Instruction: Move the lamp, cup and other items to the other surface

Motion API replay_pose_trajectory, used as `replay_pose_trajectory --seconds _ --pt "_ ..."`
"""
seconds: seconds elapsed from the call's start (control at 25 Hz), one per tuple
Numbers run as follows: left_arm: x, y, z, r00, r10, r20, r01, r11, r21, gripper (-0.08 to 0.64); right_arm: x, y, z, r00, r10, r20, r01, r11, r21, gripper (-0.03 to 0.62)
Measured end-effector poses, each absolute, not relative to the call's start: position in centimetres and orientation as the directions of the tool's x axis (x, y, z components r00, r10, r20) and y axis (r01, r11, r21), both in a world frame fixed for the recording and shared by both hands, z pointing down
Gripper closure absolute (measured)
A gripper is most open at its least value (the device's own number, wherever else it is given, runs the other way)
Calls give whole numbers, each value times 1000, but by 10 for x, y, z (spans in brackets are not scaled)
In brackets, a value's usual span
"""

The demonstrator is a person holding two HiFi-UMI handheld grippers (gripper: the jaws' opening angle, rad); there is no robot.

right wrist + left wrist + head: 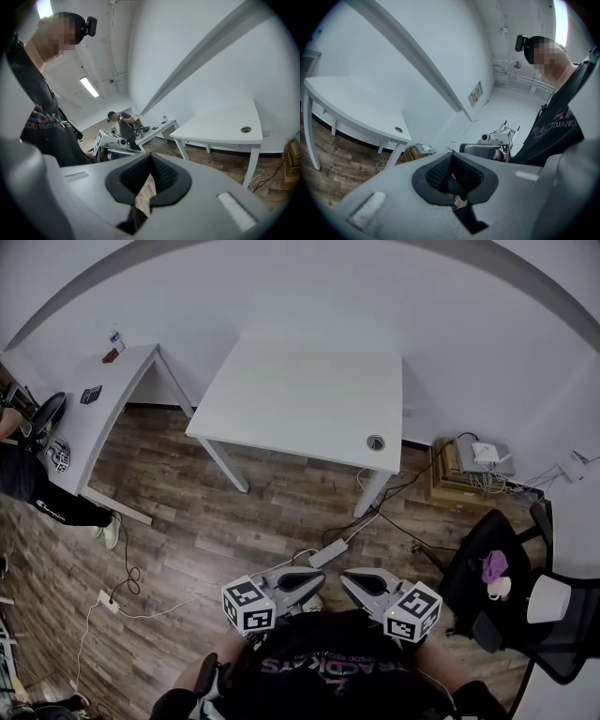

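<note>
Left claw [305, 583] and right claw [364, 584]: both fully closed, empty, held at the person's chest, on the near side of the white tabletop [300, 390]. Cup [499, 589], purple item [494, 566] and white lamp [553, 601] sit on the black chair [464, 582], right of the tabletop.

A brown wood-plank floor [187, 521] carries everything. In the head view a white rectangular table [300, 381] stands at 12 o'clock, with a round cable grommet [376, 442] set in its top near the right front corner. At 10 o'clock a second white table [117, 395] bears a small clear bottle [115, 337], a small reddish object [110, 356] and a flat dark item [90, 395]. A white power strip [328, 553] lies on the floor at the centre, and a wooden crate [459, 486] sits at 3 o'clock. At 4 o'clock a black office chair [469, 568] holds a purple cloth [494, 565] and a white cup [500, 588] — touching — with a white lamp [553, 598] just beside them.
</note>
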State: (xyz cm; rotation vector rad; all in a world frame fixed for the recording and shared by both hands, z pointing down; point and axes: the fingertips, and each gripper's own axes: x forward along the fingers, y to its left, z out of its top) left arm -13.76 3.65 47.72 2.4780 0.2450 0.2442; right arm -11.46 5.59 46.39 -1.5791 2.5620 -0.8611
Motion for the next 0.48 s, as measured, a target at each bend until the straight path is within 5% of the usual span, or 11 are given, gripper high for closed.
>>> replay_pose_trajectory --seconds 0.48 --pt "-140 35 479 965 232 120 112 -783 612 560 -118 55 468 -499 -820 281 -822 345 -453 589"
